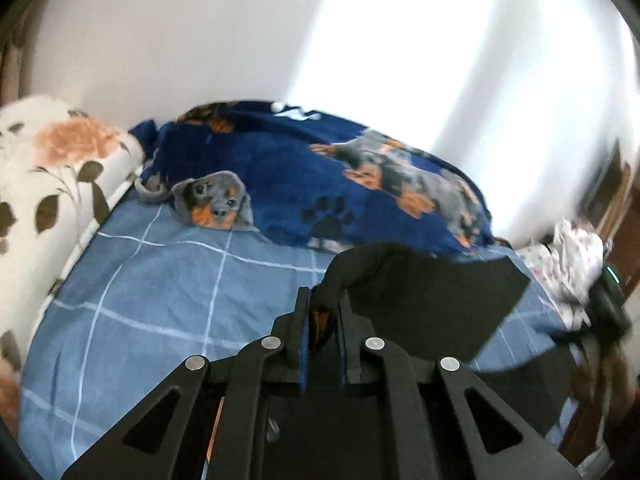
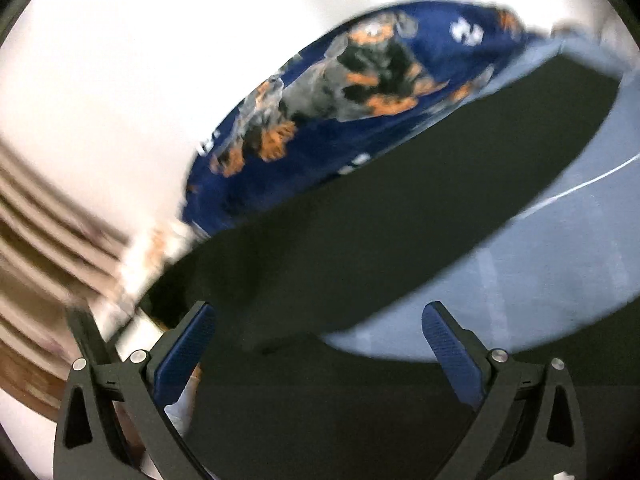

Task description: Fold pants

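The black pants (image 1: 420, 288) lie spread over the blue checked bedsheet (image 1: 160, 280), one corner lifted off it. My left gripper (image 1: 324, 300) is shut on that raised bunch of black cloth, which stands up between the two pads. In the right wrist view the pants (image 2: 380, 200) stretch as a long dark band from lower left to upper right, blurred. My right gripper (image 2: 320, 308) is open wide over their near end. Its blue pads (image 2: 188, 344) are well apart, with black cloth lying between them and not pressed by either.
A navy blanket with dog prints (image 1: 320, 176) is heaped at the back of the bed against a white wall. A floral pillow (image 1: 52, 168) lies at the left, and a crumpled floral cloth (image 1: 576, 264) and a dark device with a green light (image 1: 608, 300) at the right edge.
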### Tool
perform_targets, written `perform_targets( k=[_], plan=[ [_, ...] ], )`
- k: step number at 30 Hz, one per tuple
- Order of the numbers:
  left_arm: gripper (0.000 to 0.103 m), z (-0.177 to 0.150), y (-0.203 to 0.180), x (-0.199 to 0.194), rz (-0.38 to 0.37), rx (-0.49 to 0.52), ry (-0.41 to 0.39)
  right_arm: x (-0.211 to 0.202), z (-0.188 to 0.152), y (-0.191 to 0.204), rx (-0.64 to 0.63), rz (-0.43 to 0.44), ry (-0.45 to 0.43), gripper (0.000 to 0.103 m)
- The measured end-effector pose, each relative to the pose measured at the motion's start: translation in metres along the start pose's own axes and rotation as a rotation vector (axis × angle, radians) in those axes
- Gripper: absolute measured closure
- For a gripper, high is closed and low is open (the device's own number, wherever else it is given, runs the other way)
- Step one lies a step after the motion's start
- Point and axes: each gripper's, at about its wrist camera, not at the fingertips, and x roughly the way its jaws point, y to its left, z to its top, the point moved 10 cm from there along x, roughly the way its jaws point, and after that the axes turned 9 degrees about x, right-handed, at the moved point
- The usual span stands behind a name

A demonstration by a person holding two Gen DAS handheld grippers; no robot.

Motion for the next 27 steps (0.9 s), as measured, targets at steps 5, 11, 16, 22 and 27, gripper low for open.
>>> perform_targets(
  k=[5,11,16,22,27],
  plan=[
    [0.092,-0.04,-0.033,-0.04,-0.02,-0.015,-0.025,0.069,0.028,0.014,0.1,0.053,0.108,0.01],
    [0.092,-0.078,-0.054,-0.056,-0.04,-0.077,0.001,0.121,0.055,0.012,0.241,0.044,0.161,0.031],
    [0.091,-0.094,-0.041,-0.051,-0.024,-0.164,0.053,0.129,0.05,0.001,0.248,0.011,0.172,0.097],
    [0.091,-0.111,-0.021,-0.063,0.013,-0.211,0.097,0.061,-0.01,0.002,0.082,0.001,0.092,0.097],
    [0.091,-0.133,-0.018,-0.079,0.056,-0.194,0.143,0.016,-0.079,-0.014,0.042,-0.017,0.113,0.097]
  ],
)
